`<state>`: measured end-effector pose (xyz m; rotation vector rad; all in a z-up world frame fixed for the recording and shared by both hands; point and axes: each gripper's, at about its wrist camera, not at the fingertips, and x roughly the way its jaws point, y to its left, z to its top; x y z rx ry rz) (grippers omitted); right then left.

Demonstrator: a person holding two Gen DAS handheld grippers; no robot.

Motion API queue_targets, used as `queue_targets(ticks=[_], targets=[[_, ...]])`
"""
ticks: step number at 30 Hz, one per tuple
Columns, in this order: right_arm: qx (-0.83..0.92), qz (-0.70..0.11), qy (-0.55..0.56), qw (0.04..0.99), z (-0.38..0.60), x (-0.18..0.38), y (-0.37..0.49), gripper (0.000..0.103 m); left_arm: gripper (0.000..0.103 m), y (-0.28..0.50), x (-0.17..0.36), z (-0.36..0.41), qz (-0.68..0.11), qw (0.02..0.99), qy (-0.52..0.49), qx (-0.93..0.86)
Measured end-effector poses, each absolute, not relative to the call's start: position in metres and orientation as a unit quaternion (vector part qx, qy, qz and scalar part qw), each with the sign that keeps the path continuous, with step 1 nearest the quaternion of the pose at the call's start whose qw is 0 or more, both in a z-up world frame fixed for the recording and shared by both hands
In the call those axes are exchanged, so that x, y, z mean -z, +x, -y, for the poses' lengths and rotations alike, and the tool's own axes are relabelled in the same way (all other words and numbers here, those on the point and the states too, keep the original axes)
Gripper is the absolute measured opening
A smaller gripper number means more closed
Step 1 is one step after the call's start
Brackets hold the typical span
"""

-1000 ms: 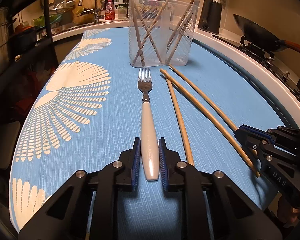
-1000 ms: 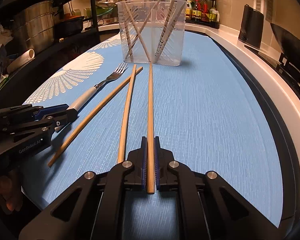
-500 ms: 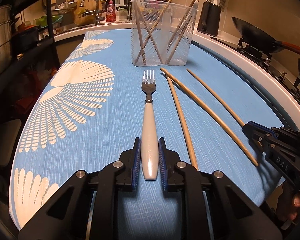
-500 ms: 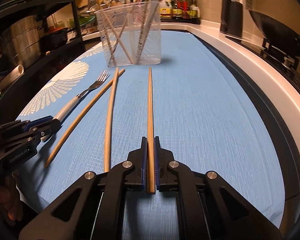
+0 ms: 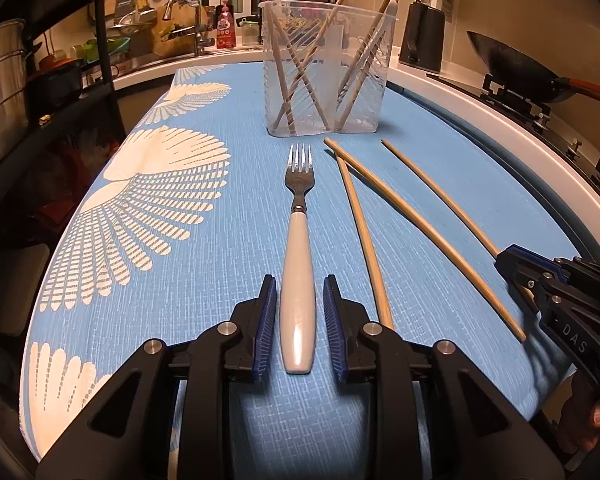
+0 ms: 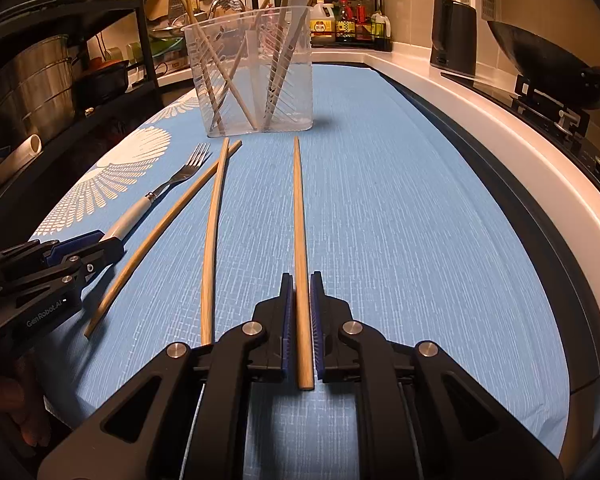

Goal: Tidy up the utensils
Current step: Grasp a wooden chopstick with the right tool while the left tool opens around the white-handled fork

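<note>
One fork (image 5: 298, 264), three loose chopsticks (image 5: 364, 236), one holder (image 5: 327, 68).

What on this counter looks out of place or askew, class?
A fork and three chopsticks lie loose on the blue mat, fanned at different angles, two crossing near the clear holder where the rest stand. The left gripper is opening around the fork, the right gripper around one chopstick.

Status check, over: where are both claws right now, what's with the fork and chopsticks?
Left claw opening, fork between the pads, untouched. Right claw opening around one chopstick. Two chopsticks loose on the mat, clear utensil holder ahead, path clear.
</note>
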<state>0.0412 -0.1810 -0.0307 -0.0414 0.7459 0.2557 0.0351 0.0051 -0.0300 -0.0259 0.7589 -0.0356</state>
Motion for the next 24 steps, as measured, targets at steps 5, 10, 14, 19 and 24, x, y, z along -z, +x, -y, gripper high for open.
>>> queue_targets(ticks=[5, 10, 14, 19, 24], targets=[[-0.125, -0.363, -0.02, 0.923, 0.1808, 0.0304, 0.0419, 0.01, 0.03, 0.0365, 0.0298, -0.0057, -0.37, 0.929, -0.016, 0.015], [-0.125, -0.363, -0.021, 0.923, 0.1807, 0.0303, 0.0423, 0.01, 0.03, 0.038, 0.0298, -0.005, -0.37, 0.929, -0.018, 0.013], [-0.125, -0.363, -0.02, 0.923, 0.1806, 0.0305, 0.0417, 0.01, 0.031, 0.0383, 0.0298, -0.0052, -0.37, 0.929, -0.019, 0.013], [-0.124, -0.362, -0.021, 0.924, 0.1801, 0.0302, 0.0421, 0.01, 0.031, 0.0391, 0.0297, -0.0047, -0.369, 0.929, -0.02, 0.013], [-0.124, -0.359, -0.028, 0.925, 0.177, 0.0294, 0.0436, 0.007, 0.031, 0.0425, 0.0296, -0.0038, -0.367, 0.93, -0.021, 0.009]])
